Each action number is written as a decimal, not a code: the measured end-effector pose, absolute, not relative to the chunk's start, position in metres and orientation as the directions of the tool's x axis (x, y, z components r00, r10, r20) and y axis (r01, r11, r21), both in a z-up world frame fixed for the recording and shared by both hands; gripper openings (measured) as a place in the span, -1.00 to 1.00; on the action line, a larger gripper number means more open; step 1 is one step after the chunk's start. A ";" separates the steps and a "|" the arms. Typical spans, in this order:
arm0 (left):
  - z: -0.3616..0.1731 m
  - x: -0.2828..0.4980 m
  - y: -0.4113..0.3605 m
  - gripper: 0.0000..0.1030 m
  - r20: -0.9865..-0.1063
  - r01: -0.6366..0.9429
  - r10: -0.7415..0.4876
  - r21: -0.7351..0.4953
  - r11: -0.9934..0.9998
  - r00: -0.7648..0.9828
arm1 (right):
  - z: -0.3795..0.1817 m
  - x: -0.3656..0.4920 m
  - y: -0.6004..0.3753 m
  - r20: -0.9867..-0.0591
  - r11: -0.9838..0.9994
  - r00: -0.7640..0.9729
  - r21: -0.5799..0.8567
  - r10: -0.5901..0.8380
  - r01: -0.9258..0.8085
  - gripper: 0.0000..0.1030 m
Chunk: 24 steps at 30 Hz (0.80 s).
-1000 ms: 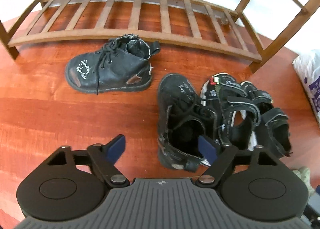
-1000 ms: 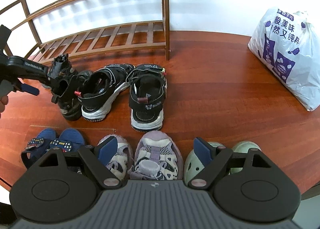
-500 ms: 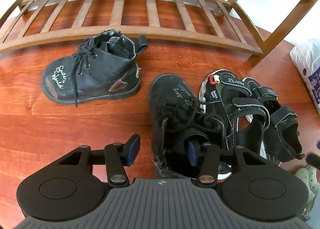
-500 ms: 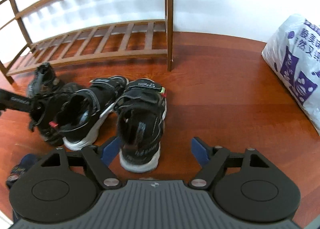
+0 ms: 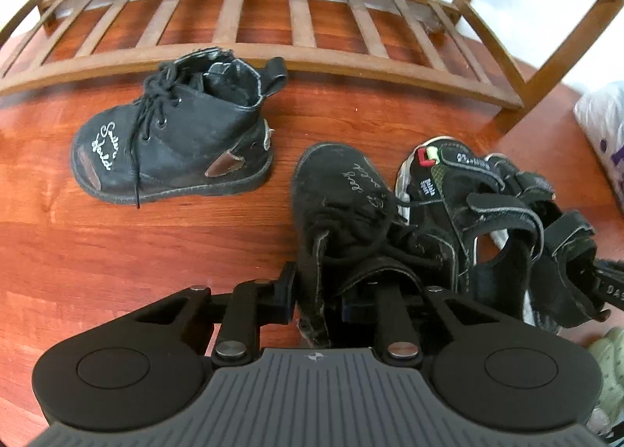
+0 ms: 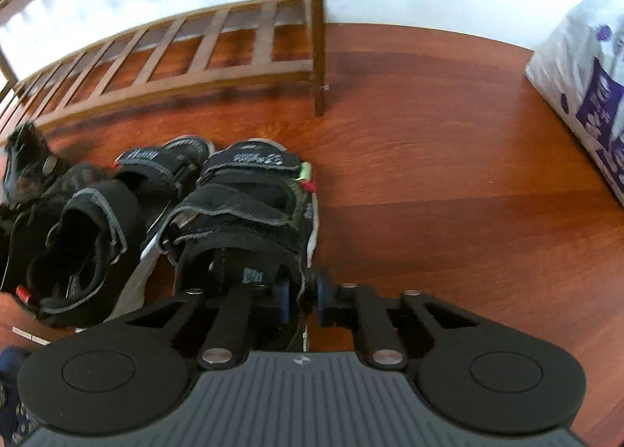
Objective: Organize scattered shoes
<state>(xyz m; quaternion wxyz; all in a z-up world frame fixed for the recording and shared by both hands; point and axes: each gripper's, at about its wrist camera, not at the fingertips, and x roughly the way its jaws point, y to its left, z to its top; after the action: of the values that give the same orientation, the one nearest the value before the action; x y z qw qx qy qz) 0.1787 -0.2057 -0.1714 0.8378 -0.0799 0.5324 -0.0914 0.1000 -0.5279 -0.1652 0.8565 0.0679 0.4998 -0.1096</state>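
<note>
On the red wooden floor, my left gripper is shut on the collar wall of a black lace-up boot that points toward the rack. Its mate, a second black boot, lies on its side to the left, near the rack's front rail. Two black strap sandals sit right of the held boot. My right gripper is shut on the heel side of the right black sandal; the other sandal lies just left of it.
A wooden slatted shoe rack stands along the white wall, its right post ahead of the sandals. A white and purple plastic bag lies at the right. A pale green shoe and a blue shoe show at the frame edges.
Both grippers moved forward and down over the shoes and closed: the left on the nearer black boot, the right on the right sandal.
</note>
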 end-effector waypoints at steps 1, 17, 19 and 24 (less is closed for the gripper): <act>-0.170 0.178 -0.205 -0.65 -0.875 0.067 -0.238 -0.232 0.970 0.420 | -0.164 0.099 -0.531 -0.869 0.962 0.481 0.024 -0.115 0.273 -0.79; -0.120 0.146 -0.178 -0.67 -0.806 0.074 -0.303 -0.310 0.948 0.508 | -0.098 0.050 -0.516 -0.786 0.931 0.602 0.104 -0.139 0.351 -0.77; -0.109 0.138 -0.169 -0.67 -0.790 0.079 -0.313 -0.321 0.944 0.527 | -0.095 0.046 -0.502 -0.785 0.932 0.606 0.117 -0.126 0.344 -0.77; -0.091 0.122 -0.144 -0.67 -0.767 0.067 -0.329 -0.353 0.933 0.551 | -0.088 0.036 -0.465 -0.782 0.933 0.617 0.150 -0.091 0.328 -0.77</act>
<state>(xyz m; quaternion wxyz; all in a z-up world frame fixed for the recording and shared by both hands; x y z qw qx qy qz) 0.1222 -0.1435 -0.0906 0.8689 -0.1426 0.4601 -0.1140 0.0358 -0.4652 -0.0880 0.8881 0.1404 0.4214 -0.1180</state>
